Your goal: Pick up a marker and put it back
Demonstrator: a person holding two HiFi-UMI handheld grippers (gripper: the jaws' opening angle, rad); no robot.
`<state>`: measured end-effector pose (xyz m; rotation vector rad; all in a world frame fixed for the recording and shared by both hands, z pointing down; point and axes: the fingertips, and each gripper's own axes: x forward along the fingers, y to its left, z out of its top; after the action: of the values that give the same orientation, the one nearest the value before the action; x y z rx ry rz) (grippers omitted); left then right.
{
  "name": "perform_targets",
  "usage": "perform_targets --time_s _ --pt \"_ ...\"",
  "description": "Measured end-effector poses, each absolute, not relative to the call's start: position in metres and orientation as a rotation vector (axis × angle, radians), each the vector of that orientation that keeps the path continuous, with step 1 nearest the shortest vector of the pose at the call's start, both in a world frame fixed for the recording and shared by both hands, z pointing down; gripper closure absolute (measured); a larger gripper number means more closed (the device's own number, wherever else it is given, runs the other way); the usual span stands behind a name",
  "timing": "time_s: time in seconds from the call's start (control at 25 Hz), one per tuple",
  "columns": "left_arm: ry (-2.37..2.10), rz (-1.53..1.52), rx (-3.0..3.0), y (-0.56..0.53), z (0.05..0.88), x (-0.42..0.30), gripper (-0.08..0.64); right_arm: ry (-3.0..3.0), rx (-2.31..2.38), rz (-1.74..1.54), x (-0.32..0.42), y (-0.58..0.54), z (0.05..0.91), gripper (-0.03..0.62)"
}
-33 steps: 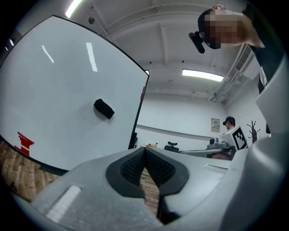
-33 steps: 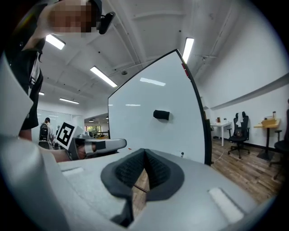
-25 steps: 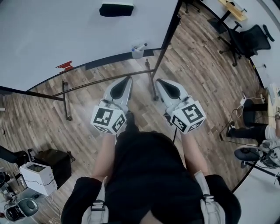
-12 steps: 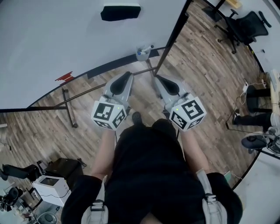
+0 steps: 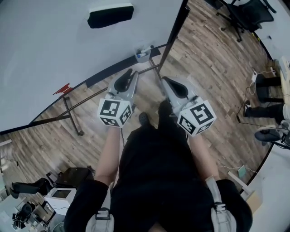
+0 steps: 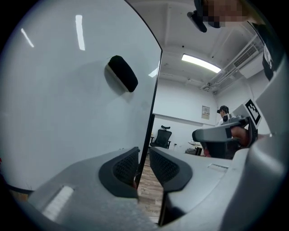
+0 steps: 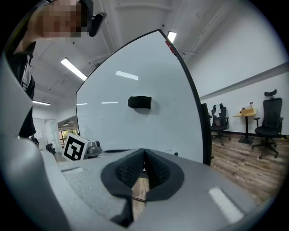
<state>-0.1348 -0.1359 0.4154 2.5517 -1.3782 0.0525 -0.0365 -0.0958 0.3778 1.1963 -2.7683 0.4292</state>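
**Marker [image 5: 146,48] untouched at the foot of the whiteboard [image 5: 50,50]**

The marker stood in a small pale holder [image 5: 142,56] at the whiteboard's lower edge, close to the board's right-hand corner, where the dark frame post came down. Neither pair of tongs touched it.

The left tongs [image 6: 143,157] pointed at the whiteboard's right edge, short of the board and below the holder in the head view. Their jaws had just been opening and stood slightly spread. Nothing was between them, and only a sliver of the board's black frame showed through the gap.

The right tongs [image 7: 143,155] were held just beside the left ones, facing the lower right part of the whiteboard. Their jaws were pressed together and held nothing.

A black eraser [image 5: 111,15] clung high on the whiteboard, well above the holder. The wood floor [image 5: 213,68] spread out from the dark stand bars [image 5: 72,113] under the board. Black office chairs [image 5: 238,11] stood well beyond the board's right edge. In the left gripper view, a person in a cap [image 6: 222,113] stood far past that same edge.
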Motion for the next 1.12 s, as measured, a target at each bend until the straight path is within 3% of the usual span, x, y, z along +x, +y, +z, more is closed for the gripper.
perform_targets --time_s 1.12 --pt "-1.434 0.263 2.402 -0.227 0.495 -0.113 0.443 -2.706 1.176 0.481 -0.006 -0.149 0.394 0.589"
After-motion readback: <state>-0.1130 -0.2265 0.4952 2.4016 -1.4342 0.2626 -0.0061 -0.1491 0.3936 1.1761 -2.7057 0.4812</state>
